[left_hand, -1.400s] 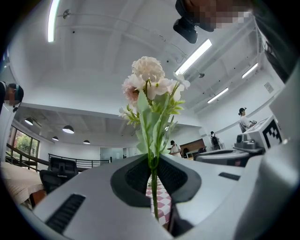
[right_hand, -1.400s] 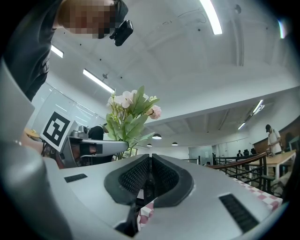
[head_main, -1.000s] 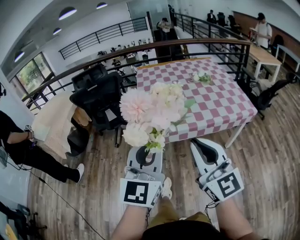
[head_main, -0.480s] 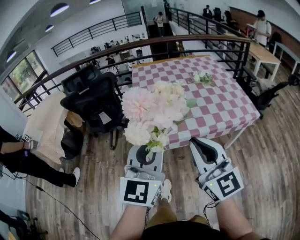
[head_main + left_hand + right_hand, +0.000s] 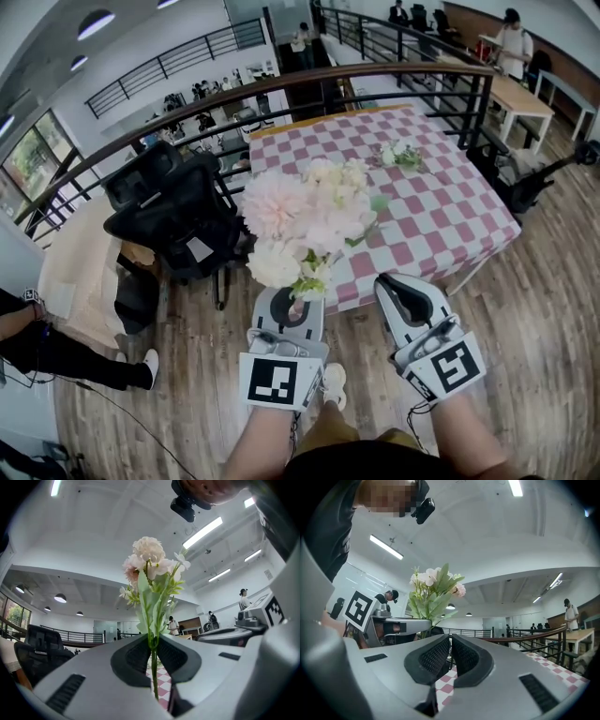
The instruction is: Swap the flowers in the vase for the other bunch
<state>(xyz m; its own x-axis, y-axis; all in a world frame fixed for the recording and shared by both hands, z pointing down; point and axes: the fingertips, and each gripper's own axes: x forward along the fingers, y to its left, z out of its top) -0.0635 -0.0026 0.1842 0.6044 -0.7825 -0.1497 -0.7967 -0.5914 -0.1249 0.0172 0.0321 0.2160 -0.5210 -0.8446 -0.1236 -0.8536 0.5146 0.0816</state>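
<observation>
- Head view: the left gripper (image 5: 290, 311) pinches the stems of a pale pink and cream bunch (image 5: 305, 220). It holds the bunch upright and clear of the floor, probably so the blooms travel without being crushed.
- The right gripper (image 5: 405, 291) is level with it on the right, jaws pressed together on nothing, apparently kept free for the next grasp.
- A second, smaller bunch (image 5: 401, 155) lies on the far side of the checked table (image 5: 450, 220). No vase can be made out.
- Left gripper view: the black pads close on a single green stem (image 5: 153, 672), which runs straight up between them. Leaves and blooms spread above the jaws.
- Right gripper view: only a thin slit shows between the pads and nothing sits in it. The held bunch stands to the left, beyond the jaws.
- Change from the earlier frame: the table edge has come nearer and lower in the head view. The black chair (image 5: 173, 211) and the person at the left edge have slid leftward. This suggests the wearer is stepping toward the table.
- Both grippers and the bunch keep the same pose.
</observation>
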